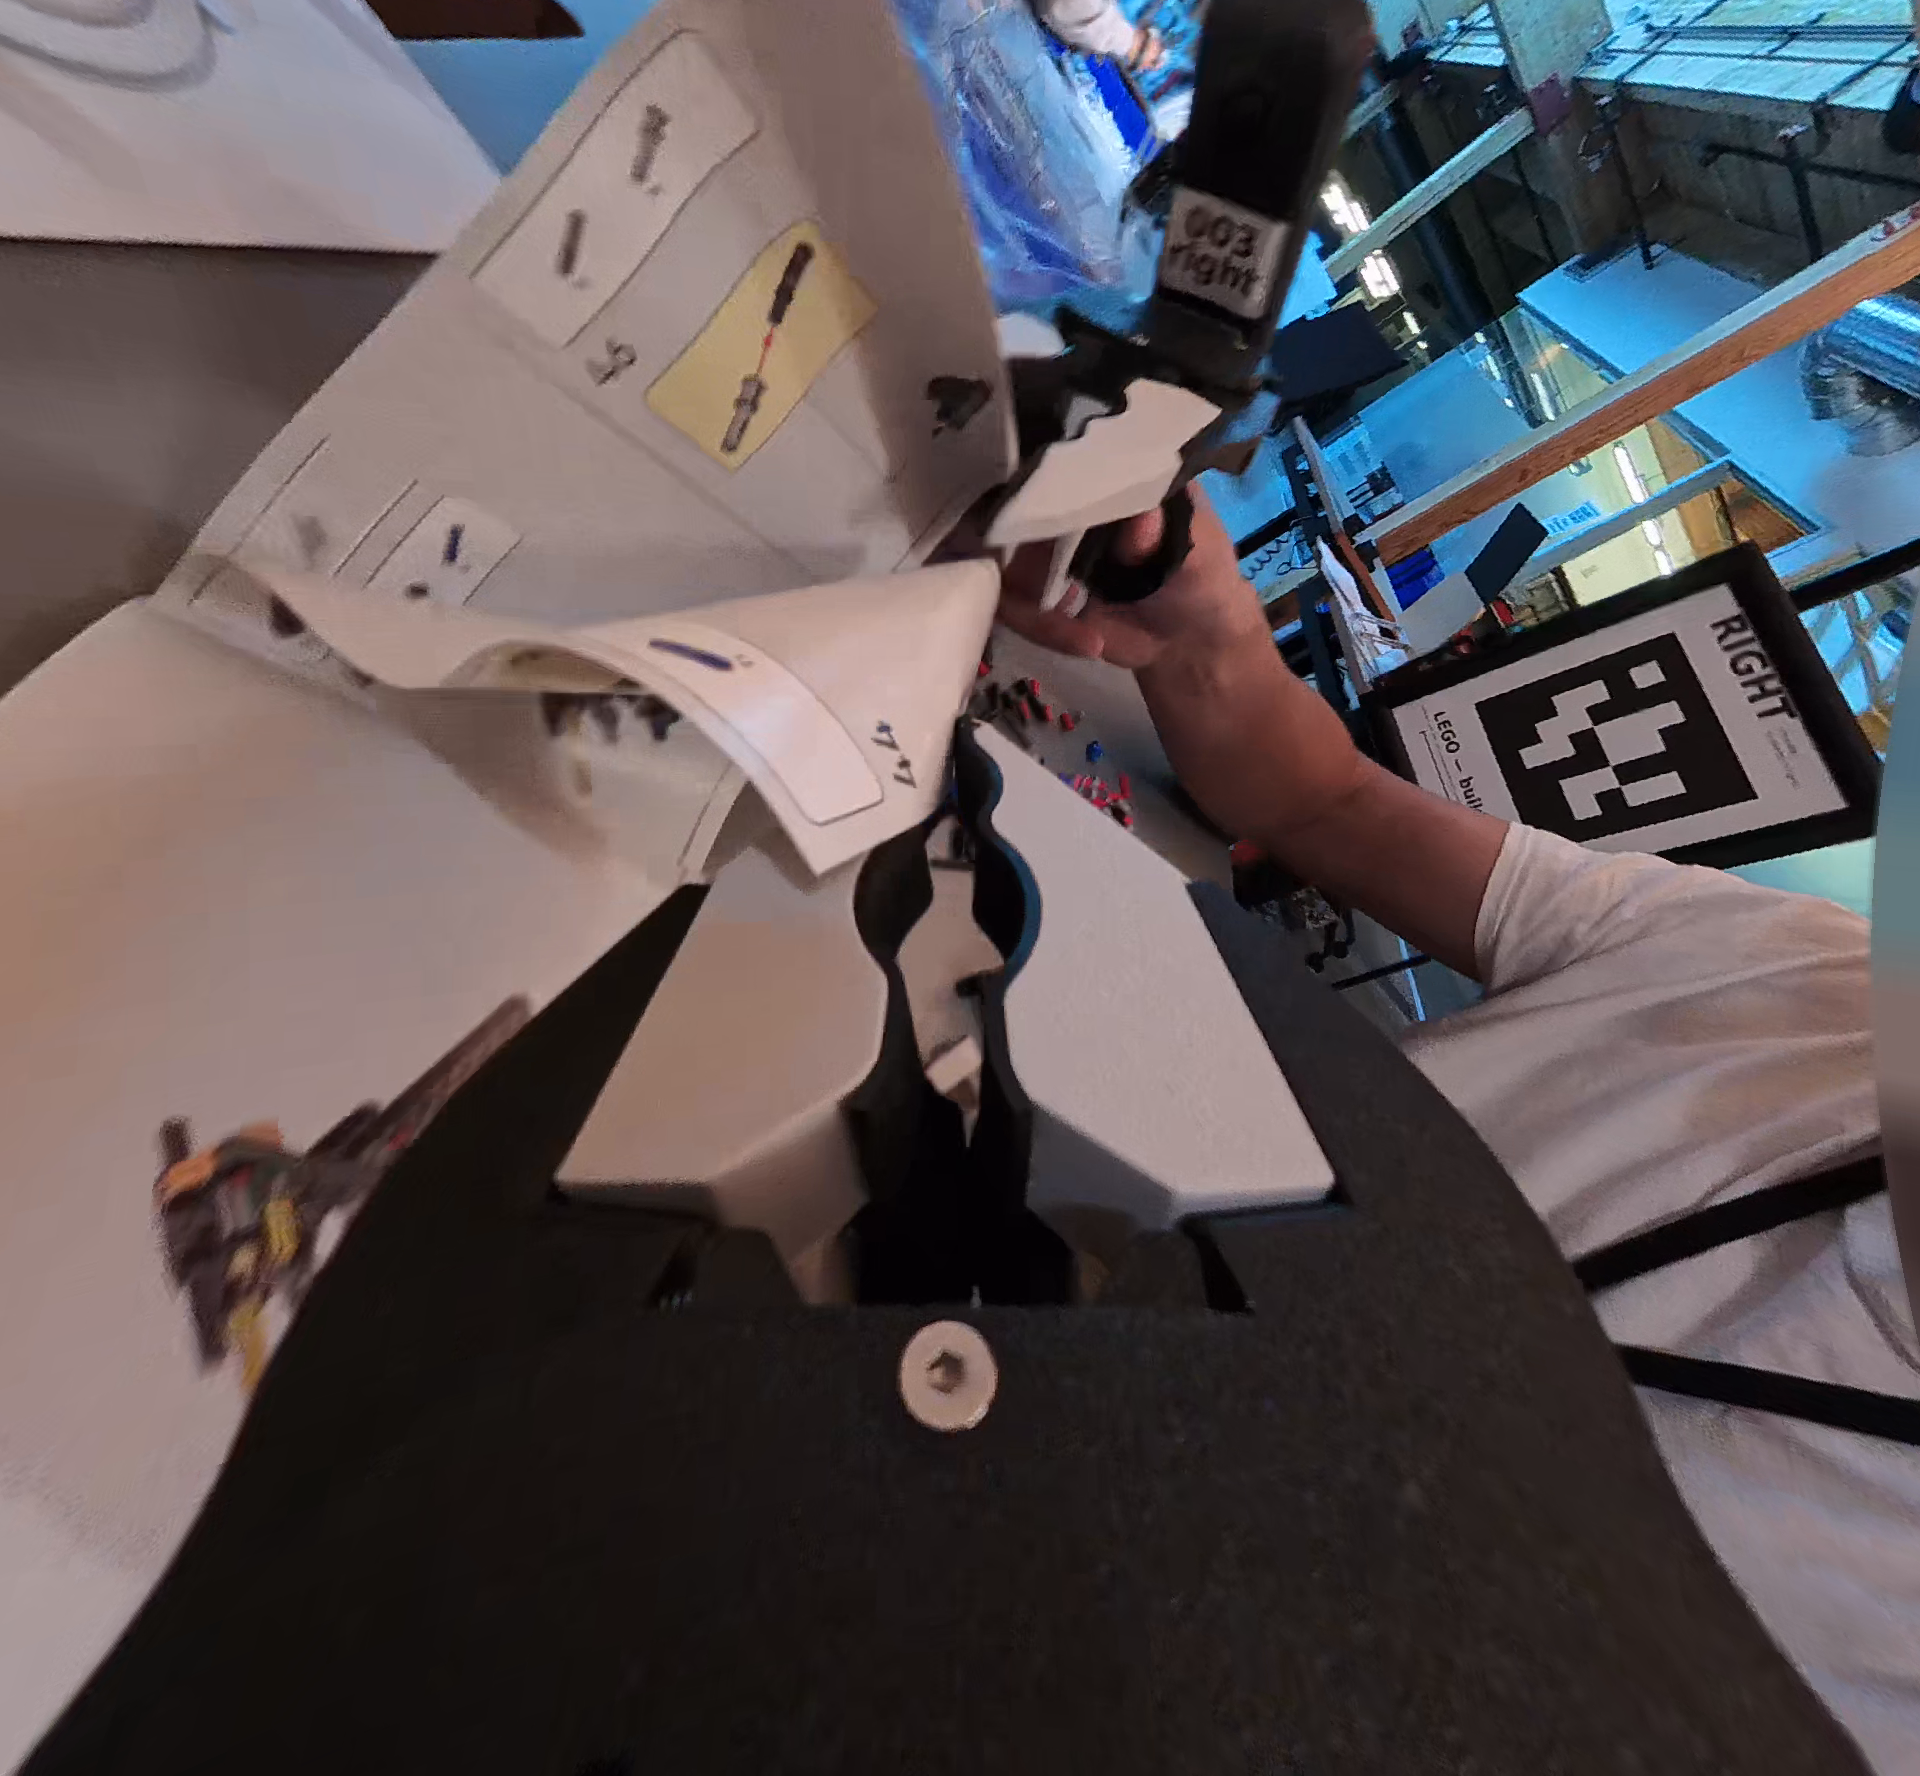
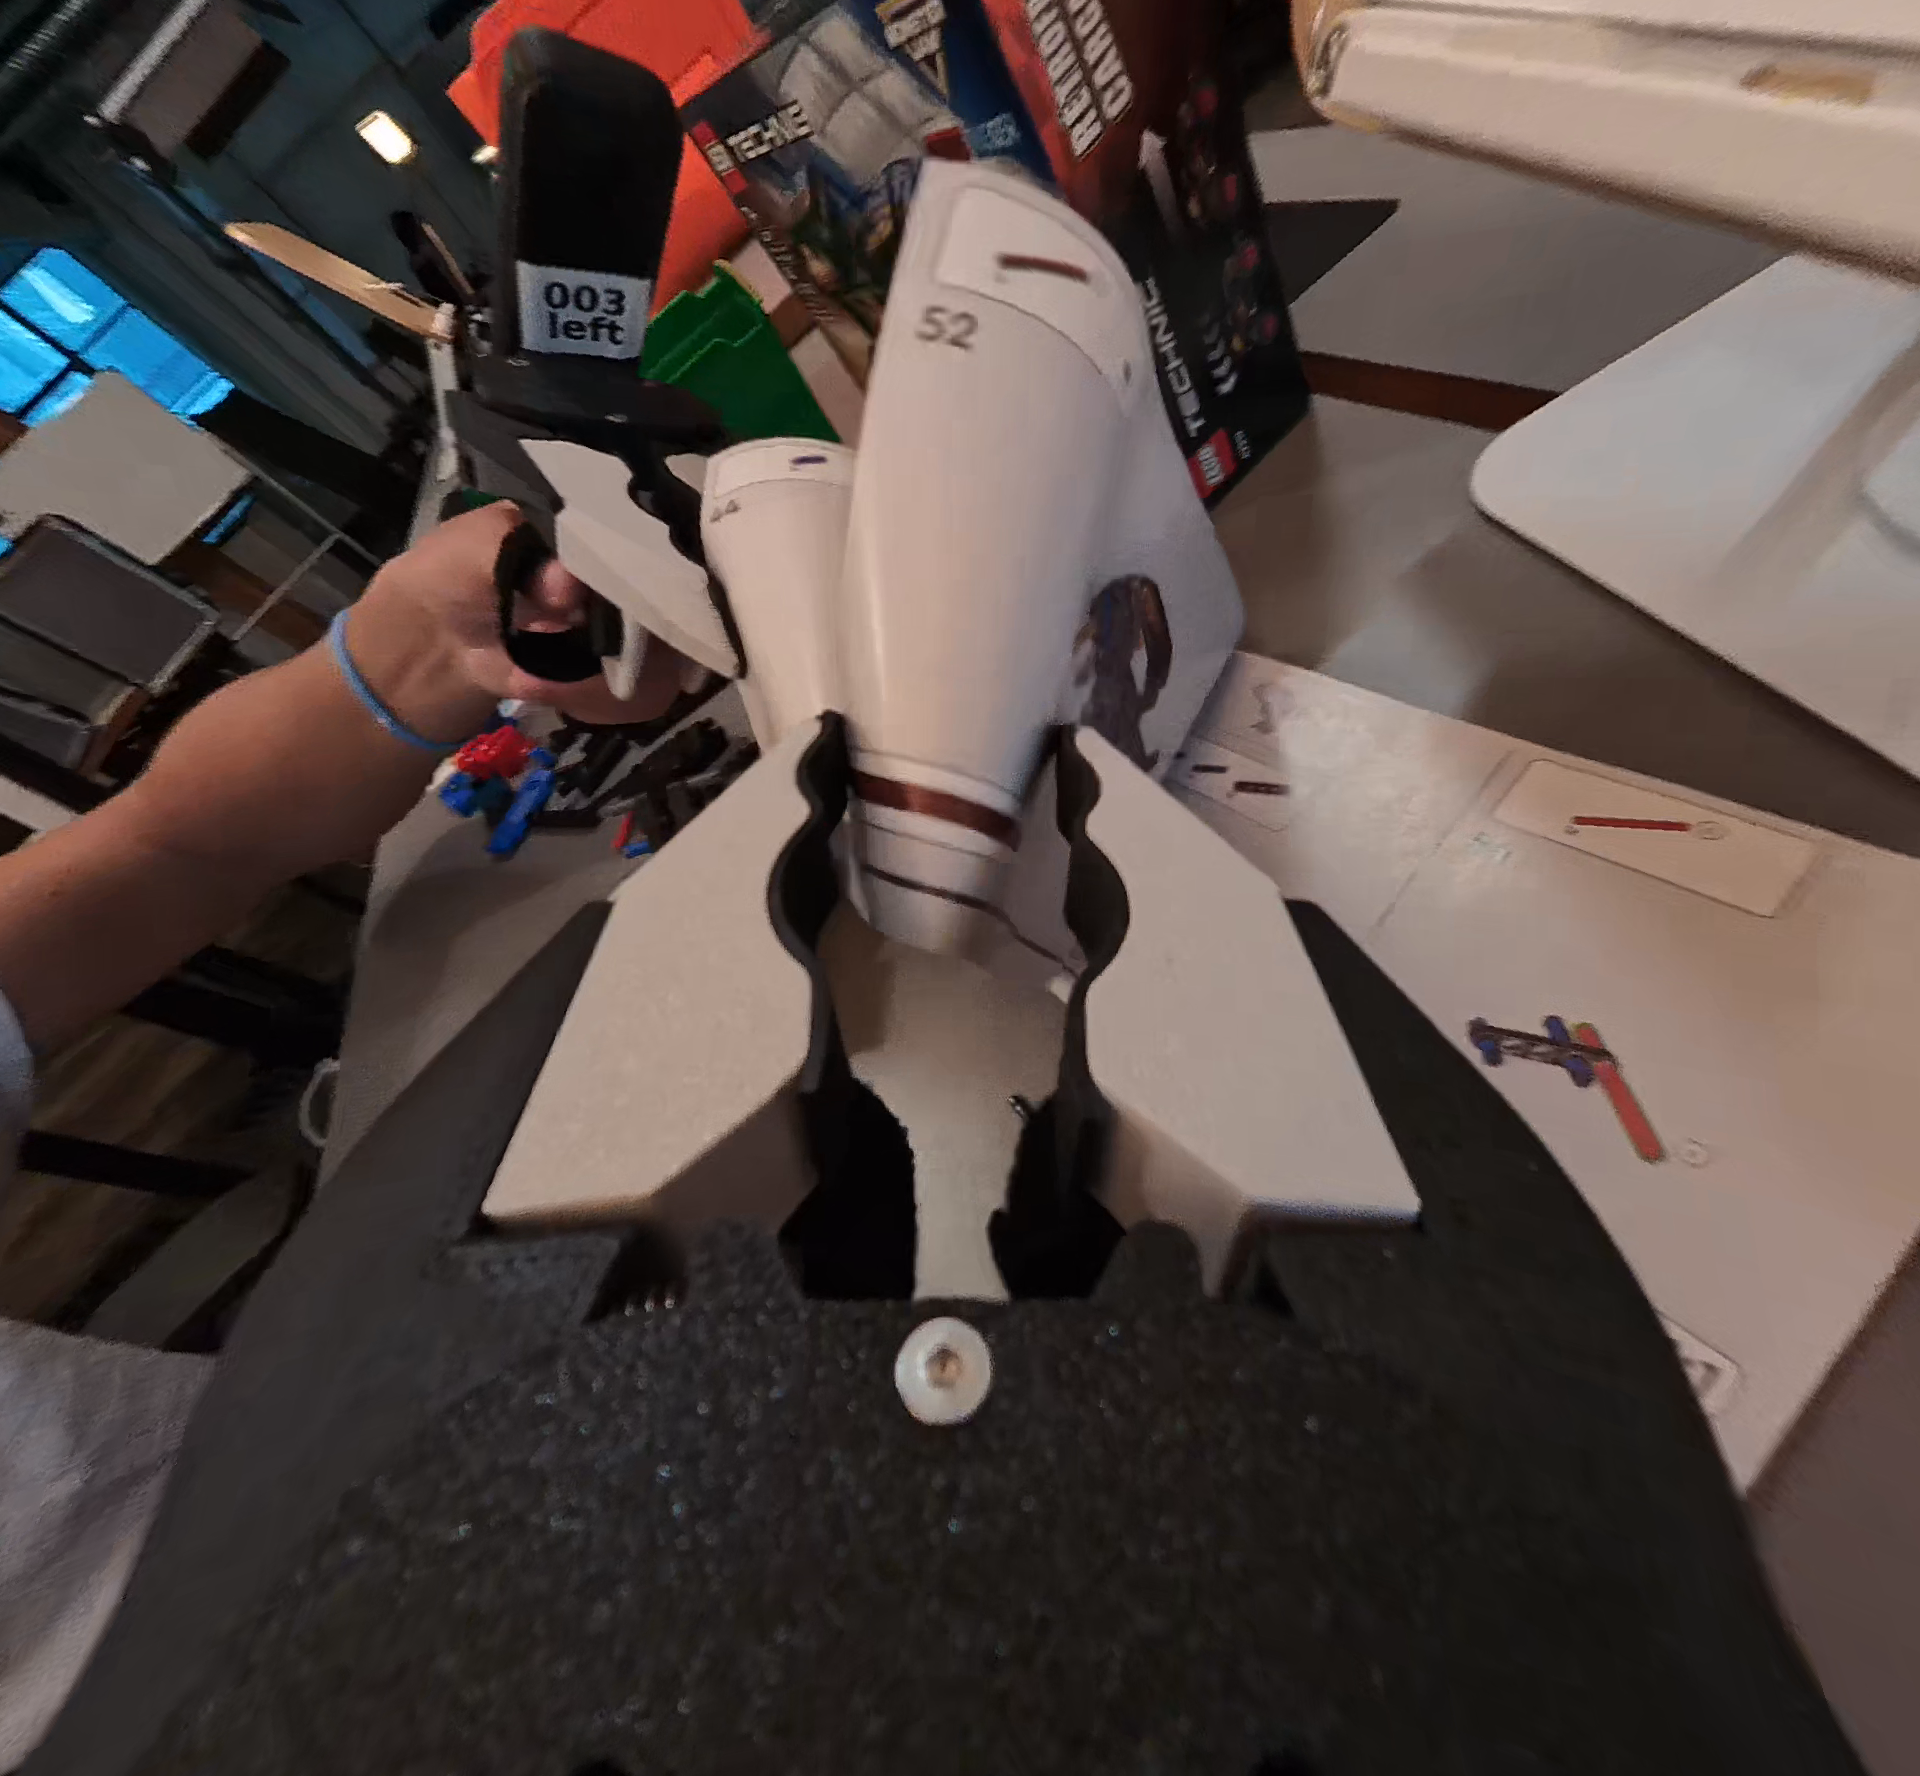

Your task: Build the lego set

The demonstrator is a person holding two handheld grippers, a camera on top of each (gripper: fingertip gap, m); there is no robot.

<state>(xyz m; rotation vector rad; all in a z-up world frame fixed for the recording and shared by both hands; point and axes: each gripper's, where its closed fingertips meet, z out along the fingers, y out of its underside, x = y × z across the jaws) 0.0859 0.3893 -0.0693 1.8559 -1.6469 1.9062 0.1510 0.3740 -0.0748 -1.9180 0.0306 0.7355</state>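
Note:
A white instruction booklet lies open on the table with several pages lifted and curled. My left gripper is nearly closed, with the edge of one curled page at its tips. In the right wrist view the left gripper holds that page upright. My right gripper has a curled bundle of pages filling the gap between its partly closed fingers. In the left wrist view the right gripper sits at the lifted pages' far edge. Loose lego pieces lie on the table behind the booklet.
A lego box stands behind the booklet, with a green bin beside it. A white tray sits at the right. A framed marker card stands past the person's forearm. The booklet's flat page covers the near table. Across from one pair of fingers to the other is roughly 7 cm.

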